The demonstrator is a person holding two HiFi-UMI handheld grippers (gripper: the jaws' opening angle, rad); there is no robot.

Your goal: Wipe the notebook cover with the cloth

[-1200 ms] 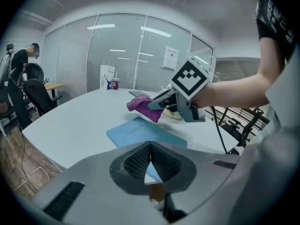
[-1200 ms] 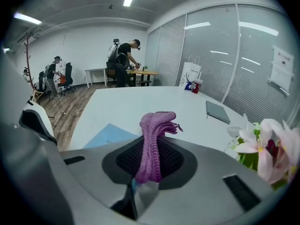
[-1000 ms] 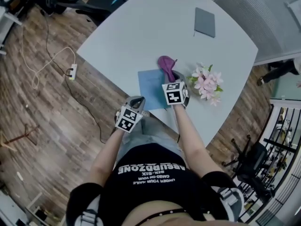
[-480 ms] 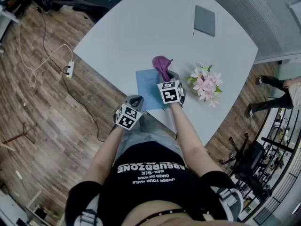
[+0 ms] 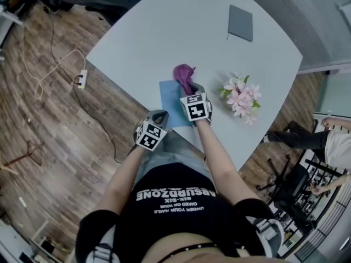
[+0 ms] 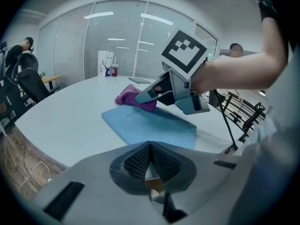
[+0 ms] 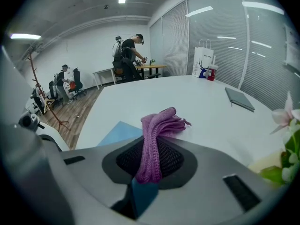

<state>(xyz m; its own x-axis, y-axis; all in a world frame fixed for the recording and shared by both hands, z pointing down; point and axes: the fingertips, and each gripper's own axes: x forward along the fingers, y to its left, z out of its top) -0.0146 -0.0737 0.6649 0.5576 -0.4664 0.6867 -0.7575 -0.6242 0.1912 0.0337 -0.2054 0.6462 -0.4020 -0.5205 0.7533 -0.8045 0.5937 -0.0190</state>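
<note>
Notebook – blue, closed and flat – lies at the near edge of the white table, straight in front of the person. Just to its near left, at the table's rim, the left gripper hangs clear of the notebook. Its own view shows its jaws pressed together with nothing between them, looking across the blue cover toward the other tool.

The right gripper is over the right side of the notebook, its jaws clamped on the purple cloth. In the right gripper view a strip of the cloth runs up between the ribbed pads, and its free end bunches out ahead. The left gripper view shows that bunch resting at the far end of the cover, under the tip of the right gripper. From the head view the cloth sits at the notebook's far right corner, partly over the edge onto the table.

To the right of the right gripper, near the table's right edge, is a spray of pink flowers. Well beyond – toward the far right of the table – lies a closed grey notebook, apart from everything else. On the wooden floor at the left lies a power strip with a pale cable looping away.
</note>
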